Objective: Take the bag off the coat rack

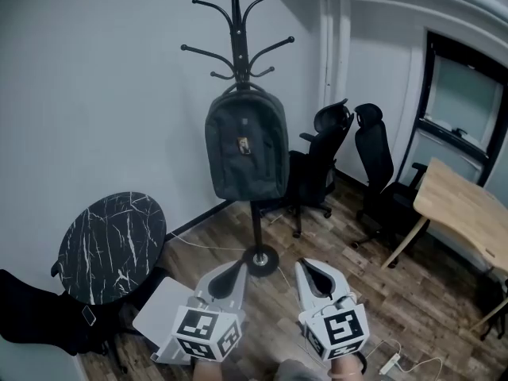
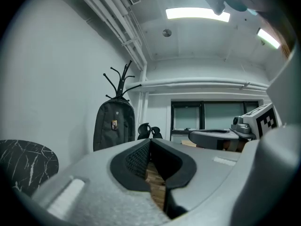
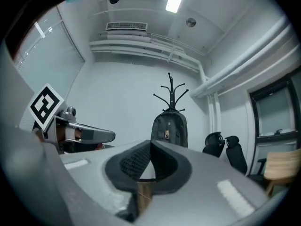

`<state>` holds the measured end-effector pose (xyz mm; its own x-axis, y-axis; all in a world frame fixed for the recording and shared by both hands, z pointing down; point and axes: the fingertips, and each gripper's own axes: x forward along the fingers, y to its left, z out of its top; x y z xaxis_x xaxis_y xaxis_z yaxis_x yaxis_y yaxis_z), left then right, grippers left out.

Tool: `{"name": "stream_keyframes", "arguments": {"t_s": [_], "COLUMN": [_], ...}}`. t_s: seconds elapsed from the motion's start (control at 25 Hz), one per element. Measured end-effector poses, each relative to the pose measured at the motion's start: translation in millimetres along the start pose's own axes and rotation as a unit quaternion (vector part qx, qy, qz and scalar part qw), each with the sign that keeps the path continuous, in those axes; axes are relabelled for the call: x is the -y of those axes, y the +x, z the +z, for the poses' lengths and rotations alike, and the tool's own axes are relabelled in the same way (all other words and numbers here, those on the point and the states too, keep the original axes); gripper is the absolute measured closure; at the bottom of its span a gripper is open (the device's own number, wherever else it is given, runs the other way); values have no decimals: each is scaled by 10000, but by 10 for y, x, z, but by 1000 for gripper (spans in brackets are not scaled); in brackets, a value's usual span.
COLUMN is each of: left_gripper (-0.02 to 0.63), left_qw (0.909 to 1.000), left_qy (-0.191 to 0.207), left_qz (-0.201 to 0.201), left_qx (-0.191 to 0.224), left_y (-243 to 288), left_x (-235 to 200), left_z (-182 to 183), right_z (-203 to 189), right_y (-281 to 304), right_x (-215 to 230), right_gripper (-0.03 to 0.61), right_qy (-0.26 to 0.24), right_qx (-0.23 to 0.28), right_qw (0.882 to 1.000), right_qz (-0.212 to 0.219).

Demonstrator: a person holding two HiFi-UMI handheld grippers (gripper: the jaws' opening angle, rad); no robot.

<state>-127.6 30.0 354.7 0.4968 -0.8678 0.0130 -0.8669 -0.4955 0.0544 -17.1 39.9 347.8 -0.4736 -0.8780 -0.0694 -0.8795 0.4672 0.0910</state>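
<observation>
Fingers [image 2: 134, 163] of left gripper [image 1: 236, 267] closed, pads together, nothing between them. Right gripper [image 1: 309, 268] likewise closed and empty. Both sit low at bottom centre of head view, tips pointing toward the rack's base on the wood floor [image 1: 397, 292]. Dark grey backpack [image 1: 246, 145] hangs from a lower hook of the black coat rack [image 1: 236, 22], upper centre of frame, resting against the pole, well apart from both grippers. Round marble-top table [image 1: 111, 244] at lower left. Two black office chairs [image 1: 325, 165] right of the rack. Wooden desk [image 1: 468, 213] at right edge.
</observation>
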Motion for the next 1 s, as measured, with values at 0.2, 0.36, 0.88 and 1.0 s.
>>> {"name": "stream_keyframes", "arguments": {"t_s": [0.2, 0.36, 0.88, 1.0], "left_gripper": [604, 603, 603, 603], "left_qw": [9999, 9999, 9999, 9996], "left_qy": [-14, 21, 142, 221], "left_qz": [-109, -154, 71, 159], "left_qx": [-45, -75, -21, -37], "left_y": [205, 427, 1269, 1459], "left_x": [-64, -135, -581, -681], "left_z": [-38, -51, 91, 112], "right_z": [-71, -89, -193, -191], "right_y": [168, 371, 1200, 1373], "right_x": [171, 316, 829, 960], "right_gripper": [577, 577, 577, 577], "right_qy": [17, 91, -231, -298], "right_qx": [42, 40, -9, 2], "right_qw": [9997, 9995, 9996, 9995], "right_qz": [-254, -296, -154, -113]}}
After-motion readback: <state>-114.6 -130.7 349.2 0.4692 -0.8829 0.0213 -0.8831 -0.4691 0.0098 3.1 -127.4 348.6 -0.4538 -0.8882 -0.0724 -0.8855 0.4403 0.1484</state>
